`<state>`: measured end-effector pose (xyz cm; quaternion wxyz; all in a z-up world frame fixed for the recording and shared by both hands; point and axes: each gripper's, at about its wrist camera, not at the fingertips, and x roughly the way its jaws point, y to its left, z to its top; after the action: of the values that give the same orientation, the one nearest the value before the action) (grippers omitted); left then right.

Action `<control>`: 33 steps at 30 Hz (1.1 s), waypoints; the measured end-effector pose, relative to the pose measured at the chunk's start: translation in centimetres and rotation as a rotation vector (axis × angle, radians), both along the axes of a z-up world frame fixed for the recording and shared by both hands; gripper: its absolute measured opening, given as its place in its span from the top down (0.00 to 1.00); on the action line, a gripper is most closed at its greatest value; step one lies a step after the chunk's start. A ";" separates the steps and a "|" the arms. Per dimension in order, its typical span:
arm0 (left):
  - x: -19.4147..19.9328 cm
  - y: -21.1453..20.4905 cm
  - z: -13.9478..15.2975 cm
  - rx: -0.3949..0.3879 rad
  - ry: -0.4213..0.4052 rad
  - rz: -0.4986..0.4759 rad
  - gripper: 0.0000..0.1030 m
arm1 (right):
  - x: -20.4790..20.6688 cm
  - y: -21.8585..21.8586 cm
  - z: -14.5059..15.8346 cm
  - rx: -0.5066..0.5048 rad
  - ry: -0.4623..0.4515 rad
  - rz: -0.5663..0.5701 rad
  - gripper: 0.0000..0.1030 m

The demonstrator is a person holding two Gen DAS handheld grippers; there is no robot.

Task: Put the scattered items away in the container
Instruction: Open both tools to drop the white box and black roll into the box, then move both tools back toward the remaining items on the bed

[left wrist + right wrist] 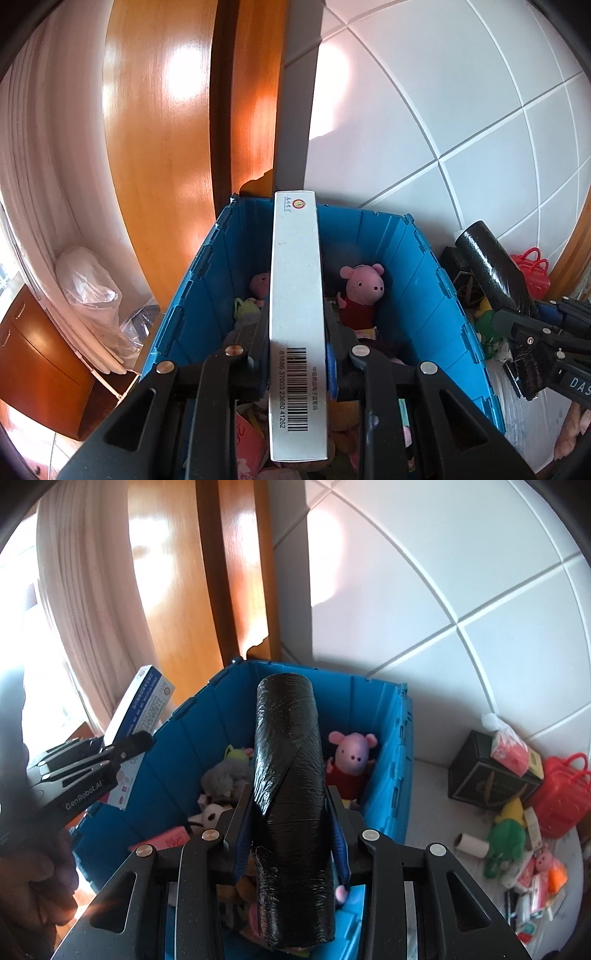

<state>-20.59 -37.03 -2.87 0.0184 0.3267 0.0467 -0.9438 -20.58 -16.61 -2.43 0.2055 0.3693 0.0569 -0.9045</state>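
A blue plastic crate [413,280] [388,775] stands against the white tiled wall and holds a pink pig plush [360,291] [351,760] and other soft toys. My left gripper [297,325] is shut on a flat white box with a barcode [297,314], held over the crate; the box also shows in the right wrist view [144,716]. My right gripper [290,805] is shut on a black roll of bags [291,794], held above the crate's near part; the roll shows in the left wrist view [491,266].
Right of the crate lie scattered items: a dark box [487,775], a red plastic basket [561,794], a green and yellow plush [508,834], a cardboard tube [471,843] and small packets [535,886]. A wooden door [166,147] and plastic bags [92,284] are at left.
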 end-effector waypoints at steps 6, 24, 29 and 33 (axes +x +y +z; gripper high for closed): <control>-2.3 -0.5 0.0 0.003 -0.025 -0.001 0.78 | -2.0 -1.8 -0.3 0.022 -0.002 0.016 0.66; -6.0 -1.5 -0.6 0.084 -0.053 0.043 0.00 | -6.8 -2.2 -0.2 0.004 0.046 -0.006 0.09; -4.9 -1.9 -2.3 0.065 -0.105 0.065 0.00 | -4.9 -1.4 -0.3 -0.002 0.037 0.005 0.09; -3.8 -0.9 -2.5 0.040 -0.109 0.047 0.00 | -3.6 -1.0 -0.6 -0.012 0.019 0.015 0.09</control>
<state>-24.37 -37.94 -5.42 0.0368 0.3767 0.0721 -0.9228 -24.16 -17.66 -3.02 0.2138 0.3590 0.0560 -0.9068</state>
